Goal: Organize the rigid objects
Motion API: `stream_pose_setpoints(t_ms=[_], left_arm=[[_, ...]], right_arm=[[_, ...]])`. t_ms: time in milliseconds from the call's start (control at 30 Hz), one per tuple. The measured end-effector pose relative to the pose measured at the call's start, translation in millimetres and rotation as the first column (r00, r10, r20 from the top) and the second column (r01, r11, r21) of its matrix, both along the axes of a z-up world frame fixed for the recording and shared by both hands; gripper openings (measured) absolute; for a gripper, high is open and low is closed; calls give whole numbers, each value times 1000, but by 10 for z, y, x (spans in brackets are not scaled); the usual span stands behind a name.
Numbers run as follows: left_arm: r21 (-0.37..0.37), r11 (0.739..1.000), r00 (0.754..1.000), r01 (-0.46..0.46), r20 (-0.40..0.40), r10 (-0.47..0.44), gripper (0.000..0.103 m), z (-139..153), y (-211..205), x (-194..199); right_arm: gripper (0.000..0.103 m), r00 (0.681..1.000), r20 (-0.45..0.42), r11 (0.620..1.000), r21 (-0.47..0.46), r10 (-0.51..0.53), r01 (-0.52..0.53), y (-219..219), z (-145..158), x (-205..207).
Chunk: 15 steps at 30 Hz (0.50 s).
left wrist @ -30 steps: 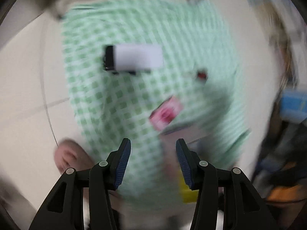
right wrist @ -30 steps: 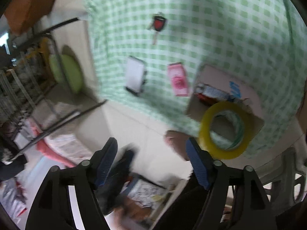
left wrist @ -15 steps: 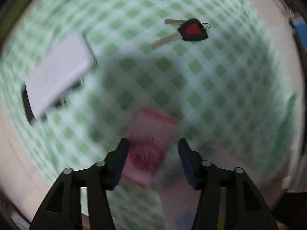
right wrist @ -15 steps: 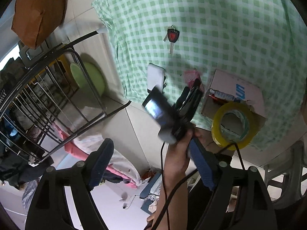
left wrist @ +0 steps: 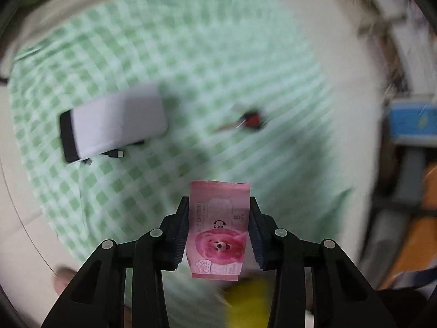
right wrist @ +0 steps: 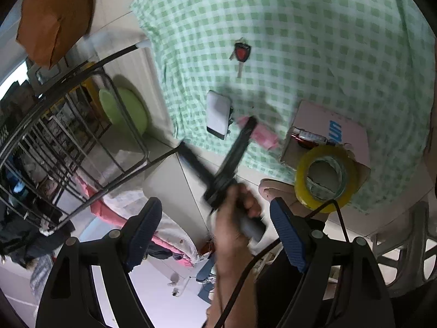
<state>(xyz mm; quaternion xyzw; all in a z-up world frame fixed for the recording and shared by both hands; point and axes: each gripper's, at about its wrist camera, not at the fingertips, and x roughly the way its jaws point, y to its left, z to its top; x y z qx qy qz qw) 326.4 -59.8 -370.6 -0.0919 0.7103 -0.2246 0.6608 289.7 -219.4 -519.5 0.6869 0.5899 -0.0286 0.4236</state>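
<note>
White power bank [left wrist: 112, 121] beside key [left wrist: 250, 120]

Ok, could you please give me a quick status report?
Left gripper shut on pink packet, lifted over checked cloth. Right gripper open, empty. Power bank, key on cloth.

Pink tissue pack [left wrist: 218, 229]: flat, printed face up, "open" label visible, held off the table between left tool [left wrist: 218, 231] fingers. White power bank [left wrist: 112, 125]: lying flat on the checked cloth, black end, cable plug beside it. Red-and-black key [left wrist: 250, 121]: flat on cloth, apart from the bank. Yellow tape roll [right wrist: 325, 177]: at cardboard box [right wrist: 327, 131] edge
</note>
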Motion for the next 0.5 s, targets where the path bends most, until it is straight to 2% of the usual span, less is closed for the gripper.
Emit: stream_pose_setpoints(t_ms=[33, 67, 133, 167, 233, 300, 333, 400, 433, 500], left_arm=[[-88, 989, 993, -118, -31, 116, 37, 247, 205, 0], [-147, 968, 978, -205, -68, 197, 37, 394, 330, -15], [-277, 868, 908, -412, -200, 367, 37, 708, 662, -151], [-303, 835, 885, -459, -238, 400, 37, 814, 762, -236], [-321, 795, 854, -515, -278, 441, 37, 1083, 948, -443], [-339, 770, 838, -541, -301, 456, 37, 1175, 1198, -625], [-346, 751, 823, -563, -322, 469, 37, 1224, 1274, -722], [-352, 721, 797, -597, -365, 482, 37, 1163, 1494, -801], [-354, 704, 782, -615, -389, 487, 37, 1099, 1543, -888], [-348, 680, 753, -646, -439, 490, 37, 938, 1620, -988]], right_arm=[[82, 1000, 15, 1000, -13, 25, -25, 43, 36, 18], [82, 999, 28, 999, -19, 44, -44, 91, 68, 29], [82, 993, 65, 995, -12, 97, -96, 230, 127, 66], [80, 985, 99, 990, -6, 138, -138, 331, 175, 101], [78, 961, 176, 976, -22, 215, -214, 512, 305, 170], [73, 914, 263, 951, -96, 309, -294, 684, 496, 246], [71, 880, 307, 932, -146, 362, -333, 779, 598, 283], [61, 811, 368, 890, -220, 454, -398, 975, 727, 324], [59, 776, 380, 864, -240, 502, -442, 1106, 750, 327], [45, 752, 373, 840, -240, 543, -488, 1252, 692, 278]])
